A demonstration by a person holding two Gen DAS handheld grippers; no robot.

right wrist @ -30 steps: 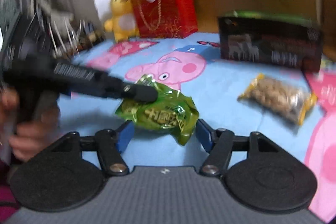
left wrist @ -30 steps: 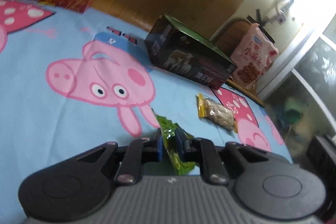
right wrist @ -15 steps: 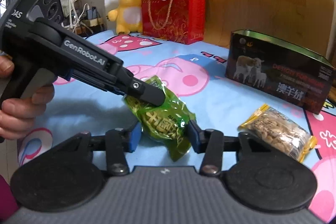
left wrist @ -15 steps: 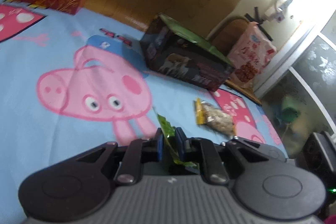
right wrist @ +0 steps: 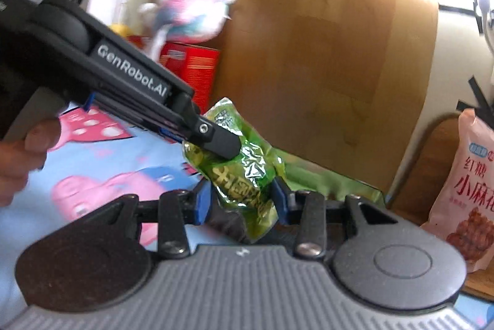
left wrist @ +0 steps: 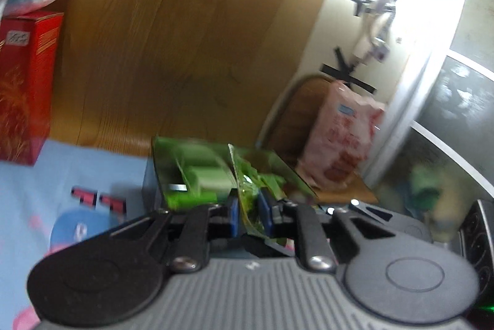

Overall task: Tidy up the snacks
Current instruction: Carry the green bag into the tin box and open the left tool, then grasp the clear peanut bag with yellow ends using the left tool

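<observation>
Left tongs (left wrist: 249,214) pinch green snack packet (right wrist: 239,172) by its upper edge; right tongs (right wrist: 242,200) pinch its lower sides. Packet held in air above green-lined box (left wrist: 197,169) on bed.

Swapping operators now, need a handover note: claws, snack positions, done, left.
Left claw: shut on the green snack packet, gripping one edge.
Right claw: shut across the packet's lower half, having just closed onto it.
Packet is held in the air by both claws, in front of the open dark box.
Done: packet picked up.
Left: put it in the box. The peanut packet isn't in view now.
</observation>
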